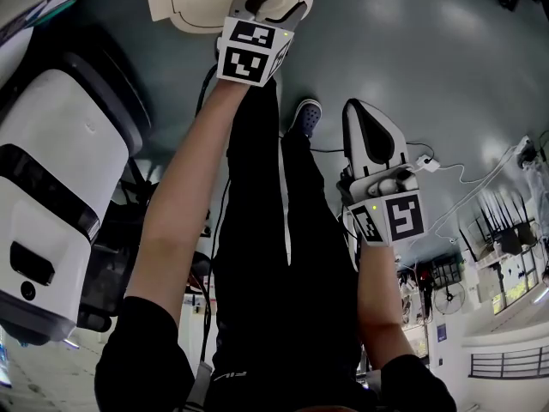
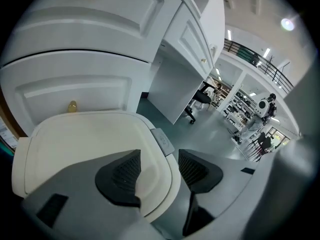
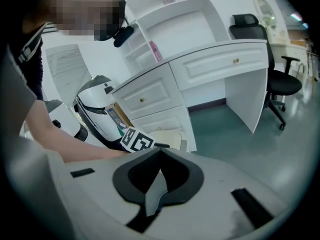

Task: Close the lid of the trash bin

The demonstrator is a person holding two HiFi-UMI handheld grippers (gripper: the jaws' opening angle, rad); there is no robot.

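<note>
Nearest the head camera are the person's black sleeves and bare forearms, each ending in a marker cube. Left gripper is at the top of that view, over the cream trash bin lid; its jaws stand wide apart and clamp nothing. In the left gripper view one jaw sits over the lid's top and the other is off its side edge. Contact cannot be confirmed. Right gripper hangs over the grey floor, well apart from the bin, jaws together and empty. The bin stands just in front of the white drawers. Its lid lies low and nearly flat, but whether it is fully seated cannot be told. Assessment: the closing press is in hand. Recommended practice is to bear straight down with the jaw that is over the lid, near the front latch tab, rather than pinch the rim. A sideways push risks sliding the bin toward the drawers.
</note>
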